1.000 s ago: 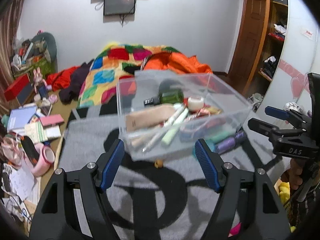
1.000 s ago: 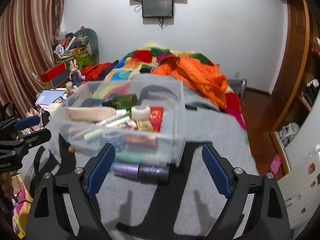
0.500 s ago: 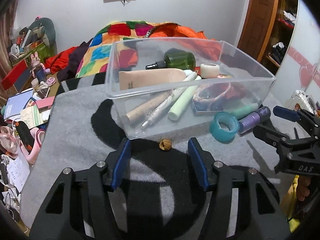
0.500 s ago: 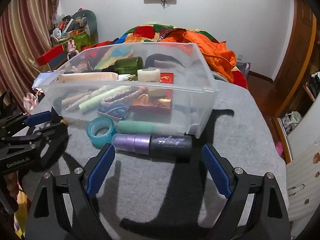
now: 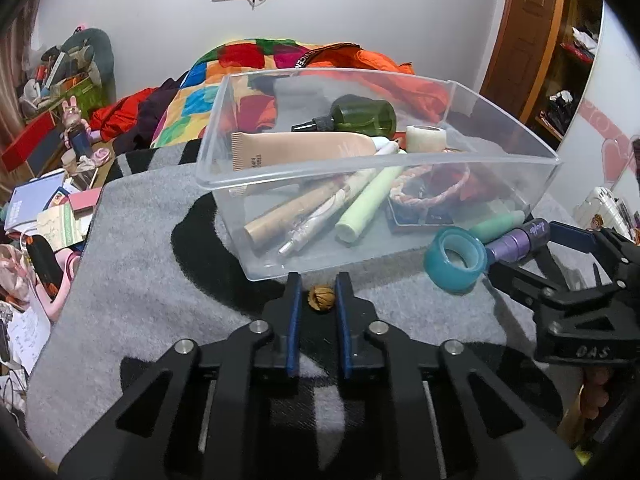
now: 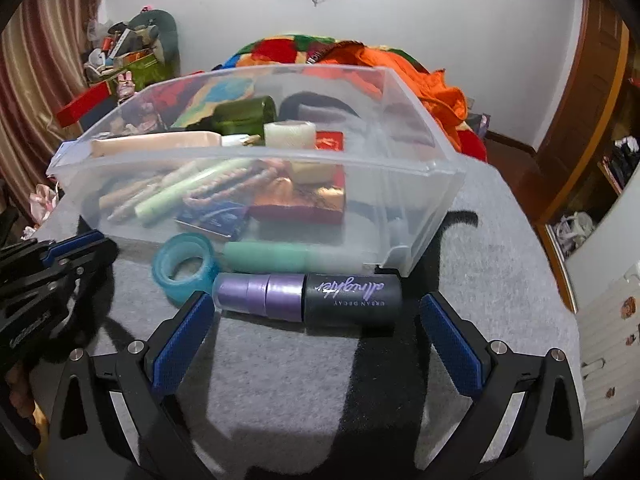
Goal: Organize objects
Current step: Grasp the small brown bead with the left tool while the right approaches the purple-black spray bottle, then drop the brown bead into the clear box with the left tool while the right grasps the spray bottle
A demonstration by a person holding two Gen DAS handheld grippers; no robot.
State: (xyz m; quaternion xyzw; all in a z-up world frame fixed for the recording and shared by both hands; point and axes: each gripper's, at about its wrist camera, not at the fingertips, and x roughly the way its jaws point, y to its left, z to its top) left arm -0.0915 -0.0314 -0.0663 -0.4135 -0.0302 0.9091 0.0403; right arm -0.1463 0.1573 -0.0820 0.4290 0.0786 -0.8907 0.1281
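A clear plastic rectangular bin fills the middle of both views, standing on a table covered in grey felt with black shapes. Inside it, toward the upper centre, a dark green bottle with a black nozzle lies beside a small white roll of tape; a long beige squeeze tube rests across the left part, and below it lie a tan stick, a clear pen and a pale green tube, with a pink-and-white braided cord ring to the right. In the right wrist view a red flat box shows through the near wall. Outside the bin, just in front of it, a teal translucent tape roll leans beside a mint green tube and a purple bottle with a black cap. At lower centre of the left wrist view, the left tongs are narrowed around a small brown wrinkled nut, pads just beside it; whether they touch is unclear. The right tongs stand wide, either side of the purple bottle.
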